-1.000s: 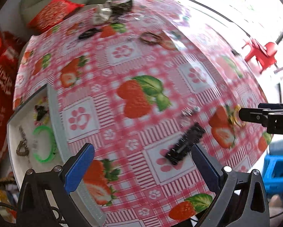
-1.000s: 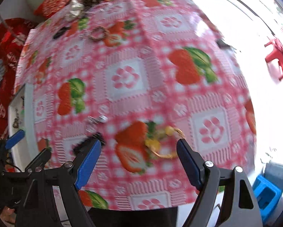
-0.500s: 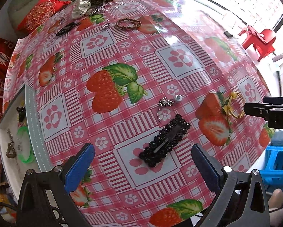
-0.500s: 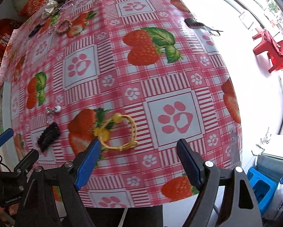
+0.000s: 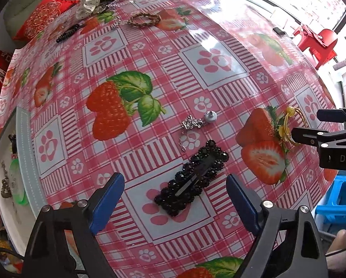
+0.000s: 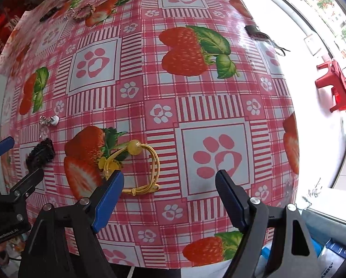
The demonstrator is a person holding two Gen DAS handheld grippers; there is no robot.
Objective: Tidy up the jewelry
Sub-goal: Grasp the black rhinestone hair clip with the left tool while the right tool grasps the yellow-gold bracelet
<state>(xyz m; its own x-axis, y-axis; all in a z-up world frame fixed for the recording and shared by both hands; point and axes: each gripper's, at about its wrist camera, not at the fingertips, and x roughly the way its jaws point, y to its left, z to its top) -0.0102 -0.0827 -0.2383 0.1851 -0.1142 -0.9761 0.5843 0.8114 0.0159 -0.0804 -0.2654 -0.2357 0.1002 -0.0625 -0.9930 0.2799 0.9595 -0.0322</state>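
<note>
A black beaded hair clip [image 5: 191, 178] lies on the strawberry tablecloth [image 5: 196, 74] between the blue pads of my left gripper [image 5: 174, 181]. Its jaws are closing, and the pads stand clear of the clip. Just beyond it lies a silver chain earring with a white stud [image 5: 196, 122]. A yellow elastic band with beads [image 6: 145, 166] lies under my right gripper [image 6: 169, 177], which is open; its left pad [image 6: 110, 190] hangs over the band's knotted end. The clip [image 6: 39, 153] and earring [image 6: 49, 120] also show at the left in the right wrist view.
A white tray [image 5: 24, 143] at the left table edge holds a green bangle [image 5: 17, 185] and small dark pieces. At the far end lie a braided bracelet [image 5: 144, 20], a thin black clip [image 5: 68, 32] and a white claw clip [image 5: 88, 5]. A blue stool [image 5: 342, 199] stands off the right edge.
Both grippers have come down closer to the table. The black clip now sits between the left fingers, whose gap has narrowed a little. The yellow band has come under the right fingers.
</note>
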